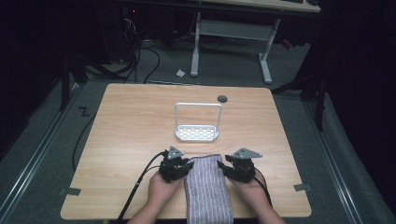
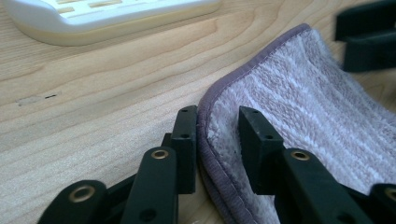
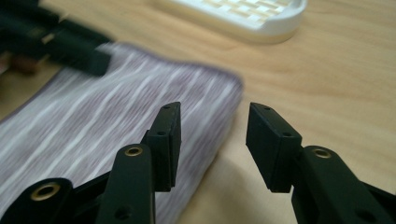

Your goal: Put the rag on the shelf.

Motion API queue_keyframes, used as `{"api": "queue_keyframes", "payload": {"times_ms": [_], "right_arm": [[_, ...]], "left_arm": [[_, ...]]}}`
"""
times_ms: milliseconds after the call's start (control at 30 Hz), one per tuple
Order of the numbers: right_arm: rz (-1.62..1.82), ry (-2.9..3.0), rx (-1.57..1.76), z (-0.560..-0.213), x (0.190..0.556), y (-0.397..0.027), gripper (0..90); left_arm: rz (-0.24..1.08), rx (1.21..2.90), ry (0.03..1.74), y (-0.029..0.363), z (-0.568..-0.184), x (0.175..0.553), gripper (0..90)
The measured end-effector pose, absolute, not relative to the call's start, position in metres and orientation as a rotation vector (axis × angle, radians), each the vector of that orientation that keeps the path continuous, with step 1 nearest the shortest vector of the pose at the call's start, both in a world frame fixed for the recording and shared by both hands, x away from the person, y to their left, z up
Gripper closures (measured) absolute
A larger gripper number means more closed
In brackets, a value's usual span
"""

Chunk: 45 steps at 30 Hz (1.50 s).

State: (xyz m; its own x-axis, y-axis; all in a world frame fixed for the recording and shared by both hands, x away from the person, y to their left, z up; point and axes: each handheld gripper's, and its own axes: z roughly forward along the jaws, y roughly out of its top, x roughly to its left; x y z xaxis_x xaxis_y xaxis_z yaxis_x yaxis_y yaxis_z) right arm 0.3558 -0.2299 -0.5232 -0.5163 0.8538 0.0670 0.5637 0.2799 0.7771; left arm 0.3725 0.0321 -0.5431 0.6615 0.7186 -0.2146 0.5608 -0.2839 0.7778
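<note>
Left claw (image 2: 217, 128) narrow, straddling folded towel (image 2: 308, 112) hem without pressing, right claw (image 3: 212, 126) wide over its other edge.

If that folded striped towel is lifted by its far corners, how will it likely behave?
The towel looks soft and fluffy with a stitched hem, so it will probably droop and unfold rather than hold shape. It seems light. With the left hand-held gripper straddling the hem, its pile should resist slipping.
</note>
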Motion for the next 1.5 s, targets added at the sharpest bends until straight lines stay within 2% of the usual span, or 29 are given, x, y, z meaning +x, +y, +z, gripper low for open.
{"api": "queue_keyframes", "payload": {"times_ms": [133, 267, 467, 500, 567, 633, 767, 967, 1067, 1233, 1500], "right_arm": [[1.021, 2.231, 1.344, -0.527, 0.378, -0.218, 53.9], [1.002, 2.231, 1.362, -0.532, 0.381, -0.214, 56.3], [0.97, 2.249, 1.292, -0.533, 0.374, -0.207, 69.9], [0.97, 2.249, 1.292, -0.533, 0.374, -0.207, 69.9], [0.97, 2.272, 1.274, -0.532, 0.372, -0.205, 79.0], [0.966, 2.287, 1.25, -0.531, 0.37, -0.204, 82.5], [1.01, 2.269, 1.198, -0.526, 0.359, -0.206, 83.9], [1.146, 2.172, 1.166, -0.519, 0.337, -0.209, 83.9], [1.177, 2.131, 1.105, -0.523, 0.323, -0.208, 83.8], [1.219, 2.092, 1.114, -0.522, 0.321, -0.211, 83.8], [1.279, 1.981, 1.018, -0.511, 0.303, -0.207, 83.7]], "left_arm": [[0.201, 1.976, 0.994, 0.033, -0.543, 0.373, 74.4], [0.198, 1.978, 0.992, 0.034, -0.543, 0.372, 76.0], [0.228, 1.992, 0.984, 0.032, -0.543, 0.369, 76.1], [0.234, 1.996, 0.981, 0.032, -0.543, 0.369, 76.1], [0.228, 2.001, 0.966, 0.032, -0.543, 0.368, 76.1], [0.216, 2.006, 0.955, 0.032, -0.543, 0.368, 76.8], [0.194, 2.013, 0.922, 0.034, -0.543, 0.363, 78.9], [0.239, 1.96, 0.898, 0.039, -0.54, 0.349, 79.3], [0.315, 1.932, 0.847, 0.04, -0.537, 0.337, 79.4], [0.321, 1.895, 0.839, 0.04, -0.532, 0.33, 79.2], [0.425, 1.789, 0.758, 0.044, -0.514, 0.311, 79.0]]}}
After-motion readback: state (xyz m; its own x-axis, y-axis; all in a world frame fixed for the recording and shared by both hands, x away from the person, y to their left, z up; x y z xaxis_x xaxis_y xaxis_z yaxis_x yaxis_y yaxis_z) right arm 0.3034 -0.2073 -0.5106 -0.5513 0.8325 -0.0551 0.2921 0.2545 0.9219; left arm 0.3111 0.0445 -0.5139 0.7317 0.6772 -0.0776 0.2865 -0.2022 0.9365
